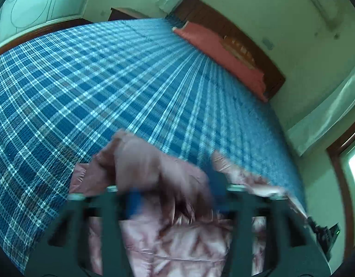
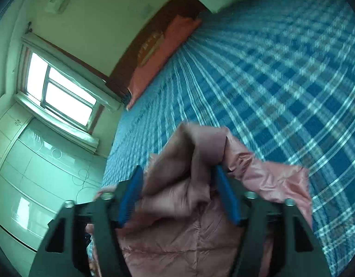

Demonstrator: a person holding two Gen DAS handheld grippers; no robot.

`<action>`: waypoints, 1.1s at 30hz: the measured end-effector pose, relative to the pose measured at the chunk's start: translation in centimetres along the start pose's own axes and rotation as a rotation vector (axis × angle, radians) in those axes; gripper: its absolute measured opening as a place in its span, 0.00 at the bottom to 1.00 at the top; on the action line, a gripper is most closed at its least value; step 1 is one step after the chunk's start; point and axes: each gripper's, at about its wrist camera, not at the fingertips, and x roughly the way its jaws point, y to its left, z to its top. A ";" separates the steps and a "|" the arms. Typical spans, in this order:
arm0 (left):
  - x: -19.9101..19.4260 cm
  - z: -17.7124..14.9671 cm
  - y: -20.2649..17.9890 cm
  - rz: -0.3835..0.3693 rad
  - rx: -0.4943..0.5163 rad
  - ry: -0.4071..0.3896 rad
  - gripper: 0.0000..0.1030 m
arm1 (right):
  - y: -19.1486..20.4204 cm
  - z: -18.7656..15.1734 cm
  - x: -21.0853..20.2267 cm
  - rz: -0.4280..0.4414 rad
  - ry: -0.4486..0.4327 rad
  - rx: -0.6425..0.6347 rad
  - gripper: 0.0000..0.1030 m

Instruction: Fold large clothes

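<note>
Both claws are sitting right over a pink puffy jacket (image 2: 182, 237) on the bed (image 1: 85, 87), so here's where I think it stands

Right claw (image 2: 179, 196): jaws wide, blue pads (image 2: 226, 198) apart, and a bunched-up fold of the jacket stands between them. The cloth brushes the pad on the right side of the view, but it doesn't look pinched, more like it's just slumping there. The rest of the jacket spreads out under the claw, and one bit trails off to the right over the plaid sheet.

Left claw (image 1: 175, 191): blurry, but the jaws look wide too, with a hump of jacket (image 1: 154, 235) rising between and just ahead of them. Can't see any pad biting on it.

Far ahead of both claws a red pillow (image 1: 226, 55) lies against the headboard, well clear of everything.

Progress-wise, my guess is one fold has been laid over, since there's doubled-up fabric heaped at both claws. It's not neat though: the top layer is lumpy and standing up, not flat. Still left, I reckon: smooth that layer down, tuck in the loose bit on the right, then at least one more fold to get it compact
</note>
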 end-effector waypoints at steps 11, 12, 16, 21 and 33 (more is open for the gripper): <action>-2.1 -4.1 -1.8 0.058 0.198 0.043 0.69 | 5.6 -5.4 2.2 -0.140 0.120 -0.315 0.65; -1.5 -4.5 -2.0 0.078 0.224 0.043 0.69 | 6.2 -5.9 2.9 -0.156 0.125 -0.349 0.64; 1.1 -4.3 -2.7 0.135 0.280 0.021 0.69 | 8.3 -6.5 5.8 -0.233 0.114 -0.490 0.64; 4.9 -3.7 -2.5 0.209 0.301 0.049 0.69 | 7.7 -6.4 9.7 -0.310 0.153 -0.528 0.64; 9.7 -4.0 -2.0 0.251 0.339 0.077 0.73 | 6.2 -7.1 13.3 -0.363 0.187 -0.530 0.65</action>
